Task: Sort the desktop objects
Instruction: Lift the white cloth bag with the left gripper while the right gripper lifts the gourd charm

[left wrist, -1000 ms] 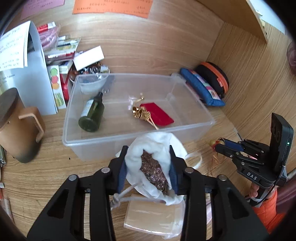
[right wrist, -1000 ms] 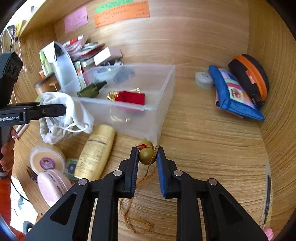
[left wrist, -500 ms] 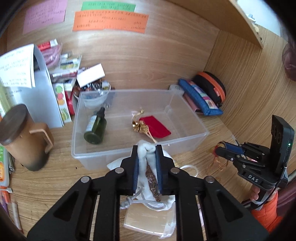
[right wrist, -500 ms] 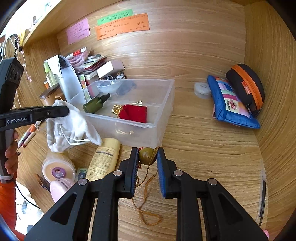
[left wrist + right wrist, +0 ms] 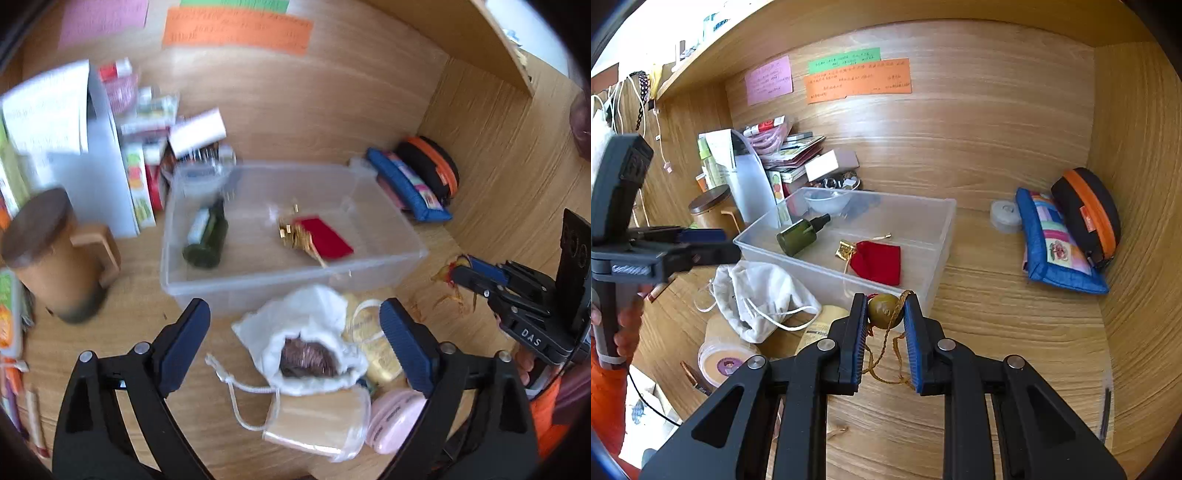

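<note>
White bag [image 5: 314,354] sits loose between my left gripper's [image 5: 295,347] jaws, which have just been opening wide. My right gripper [image 5: 886,321] pinches the bead [image 5: 884,311] at its fingertips.

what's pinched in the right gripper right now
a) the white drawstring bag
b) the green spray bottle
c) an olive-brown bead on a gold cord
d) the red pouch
c: the right gripper is shut on the olive-brown bead, with its gold cord hanging below.
</note>
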Action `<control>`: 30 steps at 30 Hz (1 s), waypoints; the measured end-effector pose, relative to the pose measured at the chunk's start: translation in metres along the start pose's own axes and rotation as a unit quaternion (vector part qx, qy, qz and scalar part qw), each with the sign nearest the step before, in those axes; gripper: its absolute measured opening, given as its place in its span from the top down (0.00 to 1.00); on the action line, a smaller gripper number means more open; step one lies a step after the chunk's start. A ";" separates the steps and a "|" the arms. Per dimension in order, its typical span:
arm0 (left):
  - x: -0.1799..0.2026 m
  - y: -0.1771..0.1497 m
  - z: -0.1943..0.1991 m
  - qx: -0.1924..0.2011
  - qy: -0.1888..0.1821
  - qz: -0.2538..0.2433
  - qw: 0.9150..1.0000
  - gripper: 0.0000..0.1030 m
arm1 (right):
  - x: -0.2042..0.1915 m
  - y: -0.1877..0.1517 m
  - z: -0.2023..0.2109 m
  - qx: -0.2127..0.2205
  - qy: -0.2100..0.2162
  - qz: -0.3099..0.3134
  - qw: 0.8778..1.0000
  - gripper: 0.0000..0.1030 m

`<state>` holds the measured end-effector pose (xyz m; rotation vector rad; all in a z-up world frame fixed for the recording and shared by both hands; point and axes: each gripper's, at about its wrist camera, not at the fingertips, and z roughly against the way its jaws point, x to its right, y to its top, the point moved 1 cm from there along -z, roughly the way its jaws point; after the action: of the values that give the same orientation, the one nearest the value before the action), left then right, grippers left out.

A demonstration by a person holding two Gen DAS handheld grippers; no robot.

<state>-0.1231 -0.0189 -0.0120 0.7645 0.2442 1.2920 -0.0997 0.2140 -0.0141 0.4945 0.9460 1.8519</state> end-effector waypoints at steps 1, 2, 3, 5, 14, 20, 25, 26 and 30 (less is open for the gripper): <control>-0.002 -0.002 -0.005 -0.016 -0.003 0.002 1.000 0.09 | -0.001 -0.002 -0.002 -0.001 0.001 0.001 1.000 0.83; -0.003 -0.004 -0.012 -0.032 -0.003 0.003 0.999 0.08 | 0.000 -0.003 -0.003 -0.003 0.002 0.001 1.000 0.83; -0.005 -0.006 -0.021 -0.050 0.004 0.007 0.999 0.08 | -0.001 -0.005 -0.004 -0.005 0.005 0.001 1.000 0.83; -0.008 -0.009 -0.040 -0.091 0.002 0.014 0.996 0.08 | 0.000 -0.008 -0.007 -0.009 0.009 -0.001 1.000 0.83; -0.003 -0.010 -0.087 -0.152 -0.029 0.038 0.987 0.08 | 0.001 -0.012 -0.012 -0.014 0.014 -0.001 1.000 0.83; 0.002 -0.009 -0.086 -0.131 -0.016 0.008 0.991 0.23 | 0.006 -0.016 -0.017 -0.019 0.016 0.000 1.000 0.83; -0.005 -0.009 -0.084 -0.123 -0.004 0.006 0.992 0.52 | 0.009 -0.018 -0.023 -0.026 0.024 -0.005 0.999 0.83; -0.007 -0.010 -0.083 -0.117 -0.008 0.007 0.993 0.53 | 0.008 -0.017 -0.024 -0.026 0.025 -0.005 0.999 0.83; -0.009 -0.012 -0.080 -0.100 -0.009 0.010 0.995 0.57 | 0.006 -0.016 -0.026 -0.025 0.031 -0.005 0.999 0.83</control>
<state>-0.1611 0.0017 -0.0804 0.6086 0.0905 1.3052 -0.1109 0.2134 -0.0429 0.4041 0.9398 1.8865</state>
